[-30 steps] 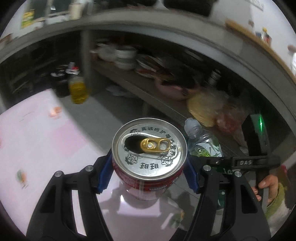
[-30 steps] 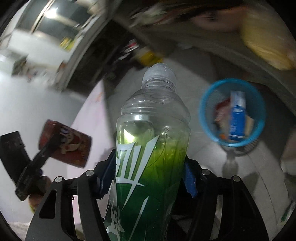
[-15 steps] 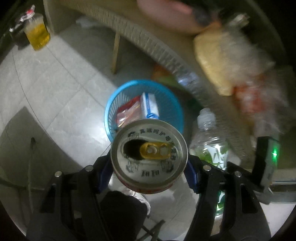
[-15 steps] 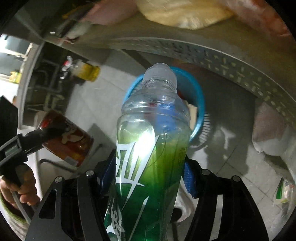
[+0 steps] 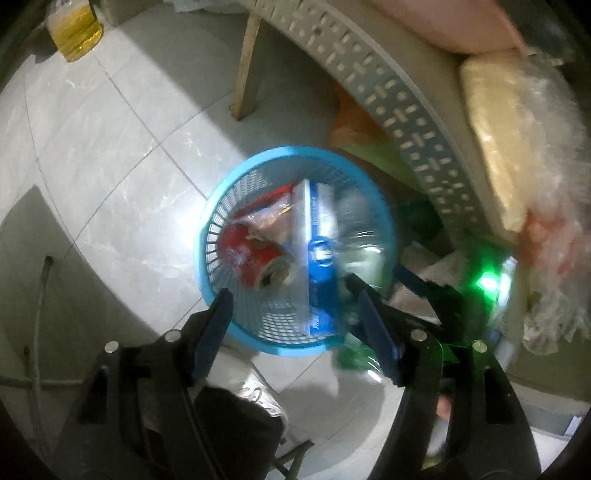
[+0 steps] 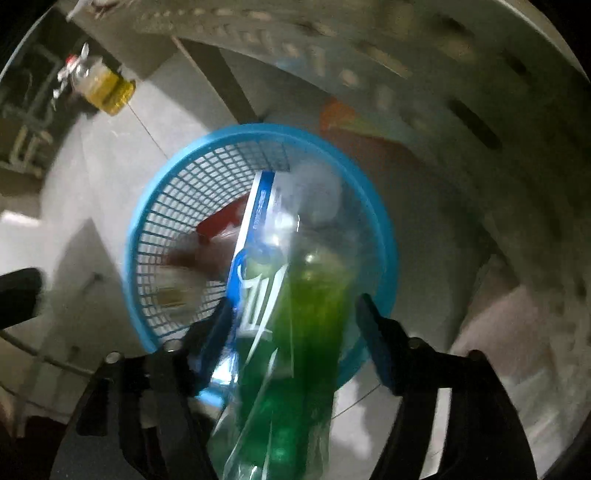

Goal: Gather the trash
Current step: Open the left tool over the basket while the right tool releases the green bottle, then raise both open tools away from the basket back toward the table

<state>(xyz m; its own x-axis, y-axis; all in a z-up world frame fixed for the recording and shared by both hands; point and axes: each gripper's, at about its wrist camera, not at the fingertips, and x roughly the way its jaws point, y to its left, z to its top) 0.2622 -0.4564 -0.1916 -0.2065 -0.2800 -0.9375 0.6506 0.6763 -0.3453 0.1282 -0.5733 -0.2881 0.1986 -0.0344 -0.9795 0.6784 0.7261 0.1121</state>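
Note:
A blue mesh basket stands on the tiled floor. The red can lies inside it beside a blue-and-white carton and a red wrapper. My left gripper is open and empty right above the basket's near rim. In the right wrist view the same basket is below my right gripper, whose jaws are spread. The clear green-labelled bottle is blurred between them, neck pointing into the basket, apparently slipping free.
A perforated grey shelf edge curves over the basket, with bagged goods on it. A wooden leg stands behind the basket. A bottle of yellow oil stands on the floor far left. My shoe is below the basket.
My left gripper opened and the red can fell into the basket. My right gripper moved over the basket and opened; the bottle is dropping neck first.

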